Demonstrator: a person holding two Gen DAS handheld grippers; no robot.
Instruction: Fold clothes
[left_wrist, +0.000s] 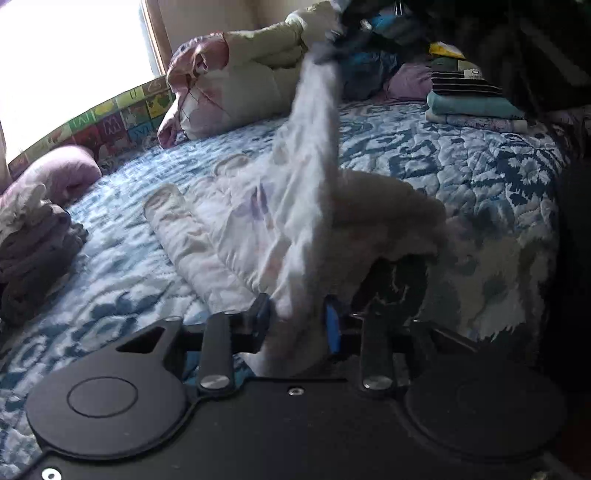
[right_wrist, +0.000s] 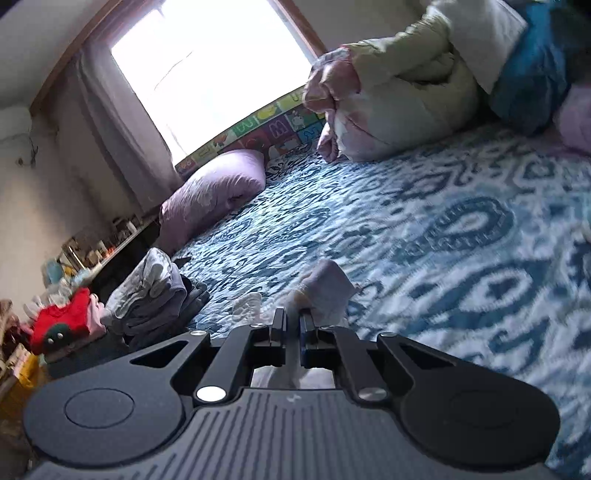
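Note:
A white garment with faint purple print (left_wrist: 280, 206) hangs stretched above the blue patterned bedspread (left_wrist: 461, 166). My left gripper (left_wrist: 298, 325) is shut on its lower part, cloth bunched between the blue-padded fingers (left_wrist: 332, 325). Its upper end rises to the top of the left wrist view, where my right gripper (left_wrist: 332, 48) shows as a dark blur. In the right wrist view my right gripper (right_wrist: 292, 321) is shut on a corner of the same garment (right_wrist: 325, 291), above the bedspread (right_wrist: 443, 229). A sleeve lies on the bed (left_wrist: 184, 236).
Folded clothes are stacked at the far right (left_wrist: 472, 99) and at the left (left_wrist: 33, 251) (right_wrist: 155, 299). A rolled quilt (left_wrist: 236, 85) (right_wrist: 399, 107) and a purple pillow (right_wrist: 214, 199) lie by the window. A cluttered shelf (right_wrist: 85, 251) stands beside the bed.

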